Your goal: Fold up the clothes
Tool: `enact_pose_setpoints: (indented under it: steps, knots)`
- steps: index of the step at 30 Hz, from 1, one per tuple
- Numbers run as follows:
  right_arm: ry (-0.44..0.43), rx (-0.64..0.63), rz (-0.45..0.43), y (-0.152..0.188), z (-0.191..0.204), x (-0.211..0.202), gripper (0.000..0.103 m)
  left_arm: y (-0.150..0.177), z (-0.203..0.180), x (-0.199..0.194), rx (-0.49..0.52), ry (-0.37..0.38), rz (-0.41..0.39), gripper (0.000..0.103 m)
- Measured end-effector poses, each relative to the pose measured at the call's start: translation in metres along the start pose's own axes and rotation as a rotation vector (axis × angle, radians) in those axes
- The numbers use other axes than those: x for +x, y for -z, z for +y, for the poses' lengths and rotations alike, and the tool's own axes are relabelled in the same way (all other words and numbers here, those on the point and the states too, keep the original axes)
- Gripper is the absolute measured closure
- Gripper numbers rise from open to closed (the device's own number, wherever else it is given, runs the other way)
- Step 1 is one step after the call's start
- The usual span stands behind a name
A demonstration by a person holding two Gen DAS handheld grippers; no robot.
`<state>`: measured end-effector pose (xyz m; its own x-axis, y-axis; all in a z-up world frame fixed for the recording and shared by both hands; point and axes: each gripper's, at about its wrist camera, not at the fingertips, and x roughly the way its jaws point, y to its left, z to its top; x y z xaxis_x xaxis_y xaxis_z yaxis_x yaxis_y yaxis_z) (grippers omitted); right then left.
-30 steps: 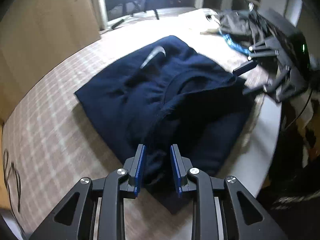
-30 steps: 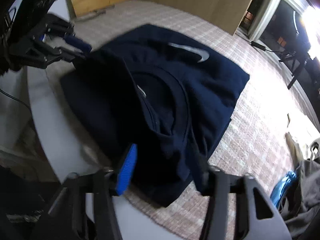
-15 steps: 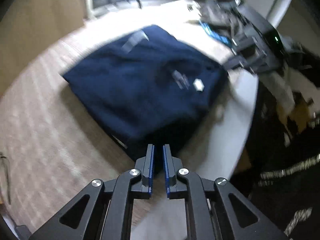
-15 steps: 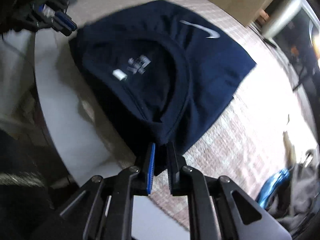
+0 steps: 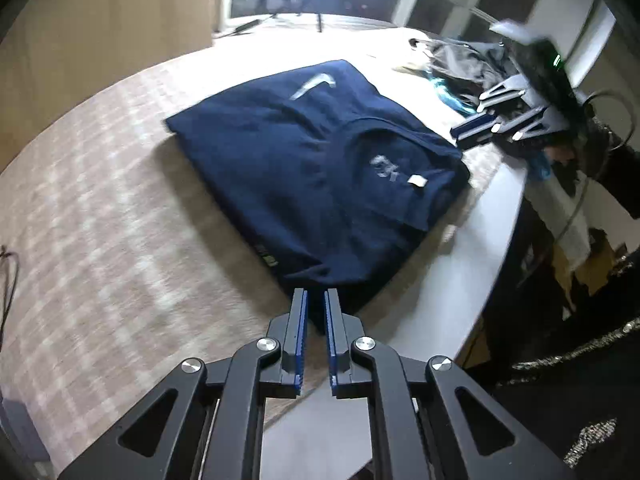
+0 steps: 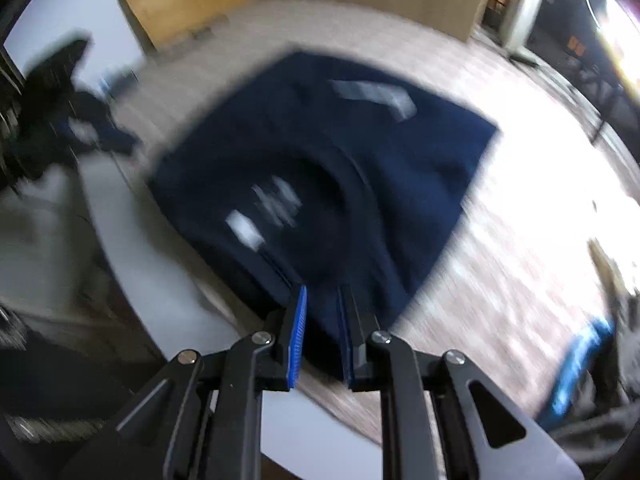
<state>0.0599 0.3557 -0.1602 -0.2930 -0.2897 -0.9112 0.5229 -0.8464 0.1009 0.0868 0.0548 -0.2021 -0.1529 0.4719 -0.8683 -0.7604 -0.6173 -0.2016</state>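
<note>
Navy shirt [image 5: 320,168] lies folded into a compact rectangle on the checked cloth [image 5: 100,220] near the table's [image 5: 460,304] front edge, collar and inside label facing up, swoosh toward the far side.

Left gripper [image 5: 315,312]: fingers nearly pressed together, narrow gap, tips at the shirt's near corner. I can't tell whether fabric is pinched or it's just hovering at the hem. Right gripper [image 6: 323,312]: fingers a bit apart with dark cloth between them at the other near corner; grip looks loose, and that view is motion-blurred, so no firm call.

Risks:
- Any lift or pull with fabric still caught drags the top layer and opens the fold.
- Near edge sits close to the table rim; a tug toward the person could slide it off.
- Clothes pile [image 5: 460,64] sits close on the right; a wide swing could snag it.
</note>
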Motion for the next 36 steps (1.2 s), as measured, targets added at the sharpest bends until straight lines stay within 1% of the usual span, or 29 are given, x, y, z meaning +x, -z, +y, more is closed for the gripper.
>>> enact_pose_setpoints:
  steps: [1, 3, 4, 6, 7, 9, 10, 11, 12, 15, 16, 19, 20, 21, 22, 23, 24, 27, 28, 30, 32, 33, 36]
  knots:
    - [-0.023, -0.012, -0.025, -0.017, 0.008, 0.003, 0.087, 0.001, 0.001, 0.002, -0.004, -0.004, 0.000, 0.095]
    - [-0.070, -0.040, -0.076, -0.052, 0.025, 0.014, 0.087, 0.003, 0.003, 0.007, -0.009, -0.012, 0.000, 0.090]
    - [-0.090, -0.054, -0.085, -0.070, 0.031, 0.026, 0.087, 0.004, 0.004, 0.010, -0.006, -0.016, -0.001, 0.088]
    - [-0.107, -0.053, -0.068, -0.097, 0.041, 0.053, 0.087, 0.004, 0.004, 0.016, -0.001, -0.024, -0.004, 0.087]
    - [-0.108, -0.056, -0.055, -0.105, 0.045, 0.067, 0.087, 0.005, 0.004, 0.019, 0.002, -0.027, -0.005, 0.087]
    - [-0.082, -0.057, -0.013, -0.121, 0.047, 0.096, 0.087, 0.005, 0.004, 0.025, 0.007, -0.035, -0.008, 0.087]
    - [-0.074, -0.048, 0.010, -0.123, 0.045, 0.106, 0.087, 0.006, 0.003, 0.027, 0.011, -0.039, -0.013, 0.087]
    - [-0.080, -0.033, 0.024, -0.123, 0.040, 0.111, 0.087, 0.006, 0.002, 0.026, 0.017, -0.042, -0.019, 0.090]
    - [-0.092, -0.015, 0.028, -0.126, 0.037, 0.114, 0.087, 0.007, 0.001, 0.026, 0.019, -0.043, -0.023, 0.097]
    - [-0.123, 0.033, 0.034, -0.133, 0.030, 0.119, 0.088, 0.009, 0.003, 0.017, -0.005, -0.032, -0.043, 0.098]
    - [-0.127, 0.038, 0.033, -0.133, 0.030, 0.120, 0.090, 0.010, 0.004, 0.013, -0.017, -0.023, -0.052, 0.098]
    - [-0.141, 0.052, 0.025, -0.131, 0.032, 0.124, 0.092, 0.016, -0.002, -0.002, -0.022, -0.010, -0.068, 0.098]
    - [-0.148, 0.063, 0.020, -0.129, 0.030, 0.124, 0.092, 0.020, -0.005, 0.001, -0.024, 0.001, -0.041, 0.103]
    - [-0.147, 0.063, 0.018, -0.128, 0.032, 0.124, 0.092, 0.024, -0.008, 0.006, -0.020, 0.007, -0.001, 0.103]
    - [-0.135, 0.051, 0.022, -0.128, 0.036, 0.121, 0.092, 0.028, -0.010, 0.010, -0.009, -0.007, 0.029, 0.103]
    - [-0.119, 0.045, 0.025, -0.127, 0.038, 0.116, 0.091, 0.029, -0.010, 0.009, -0.001, -0.026, 0.041, 0.103]
    - [-0.102, 0.046, 0.014, -0.121, 0.037, 0.102, 0.090, 0.028, -0.009, 0.005, -0.007, -0.036, 0.030, 0.103]
    - [-0.090, 0.087, -0.084, -0.085, 0.022, 0.048, 0.088, 0.013, -0.004, -0.016, -0.019, -0.076, -0.085, 0.103]
    - [-0.083, 0.114, -0.104, -0.070, 0.014, 0.035, 0.085, 0.008, -0.003, -0.017, -0.016, -0.082, -0.107, 0.103]
    - [-0.059, 0.185, -0.102, -0.040, -0.002, 0.018, 0.083, 0.003, 0.001, -0.006, -0.011, -0.075, -0.089, 0.102]
    - [-0.064, 0.257, -0.081, -0.012, -0.010, 0.011, 0.083, 0.006, 0.001, 0.003, -0.001, -0.068, -0.063, 0.102]
    - [-0.077, 0.256, -0.076, -0.011, -0.007, 0.011, 0.083, 0.009, -0.001, 0.005, 0.002, -0.060, -0.052, 0.100]
    - [-0.115, 0.207, -0.074, -0.026, 0.011, 0.016, 0.083, 0.019, 0.003, 0.006, -0.006, -0.053, -0.043, 0.095]
